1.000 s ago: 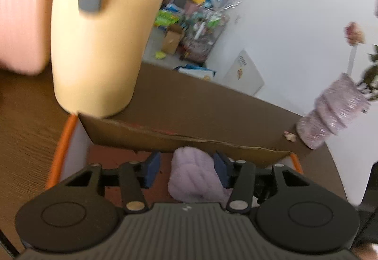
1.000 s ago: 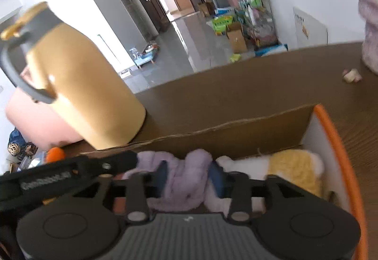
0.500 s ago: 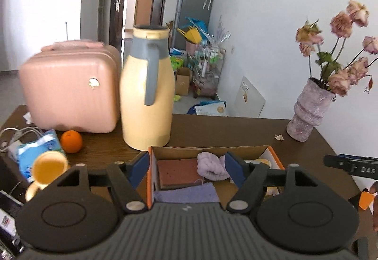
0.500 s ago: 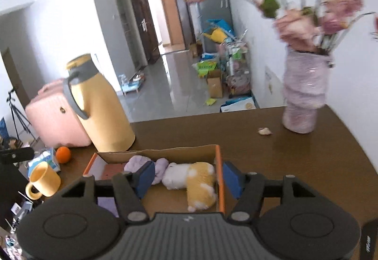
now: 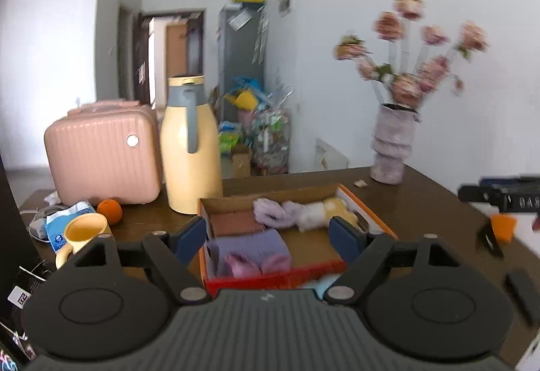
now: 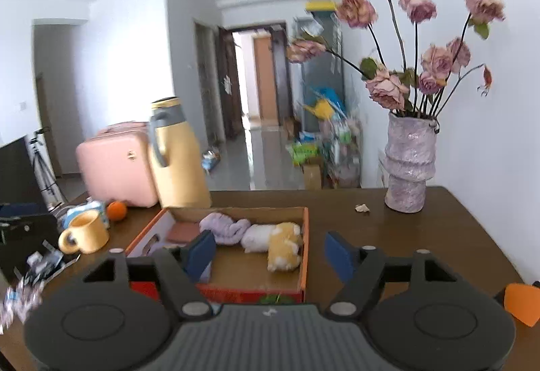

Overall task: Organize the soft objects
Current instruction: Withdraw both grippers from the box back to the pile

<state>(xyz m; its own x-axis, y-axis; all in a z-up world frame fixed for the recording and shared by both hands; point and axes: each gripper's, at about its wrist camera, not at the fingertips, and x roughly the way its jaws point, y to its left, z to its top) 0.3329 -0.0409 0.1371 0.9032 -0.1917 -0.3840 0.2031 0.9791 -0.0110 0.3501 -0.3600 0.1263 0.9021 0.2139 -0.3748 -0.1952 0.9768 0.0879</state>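
Observation:
An orange-rimmed cardboard box (image 5: pixel 368 209) (image 6: pixel 305 236) sits on the brown table. Inside lie a lilac knitted piece (image 5: pixel 270 210) (image 6: pixel 222 227), a white-and-yellow plush toy (image 5: pixel 324 210) (image 6: pixel 273 241), a folded purple cloth (image 5: pixel 246 248) and a pink soft item (image 5: pixel 256 264). My left gripper (image 5: pixel 269 236) hangs above the box's near side, its jaws opening with nothing between them. My right gripper (image 6: pixel 270 251) is likewise back from the box, its jaws opening and empty. The right gripper's body shows at the right edge of the left wrist view.
A yellow thermos (image 5: pixel 189 148) (image 6: pixel 177 155) and a pink case (image 5: pixel 101 155) (image 6: pixel 116 165) stand behind the box. An orange (image 5: pixel 109 210), a yellow mug (image 5: pixel 84 236) (image 6: pixel 86 232) and a tissue pack sit left. A vase of dried roses (image 6: pixel 408 165) (image 5: pixel 391 148) stands at the back right.
Both grippers have let go of the lilac piece, opened wider and pulled back and up from the box, so the whole box and table come into view.

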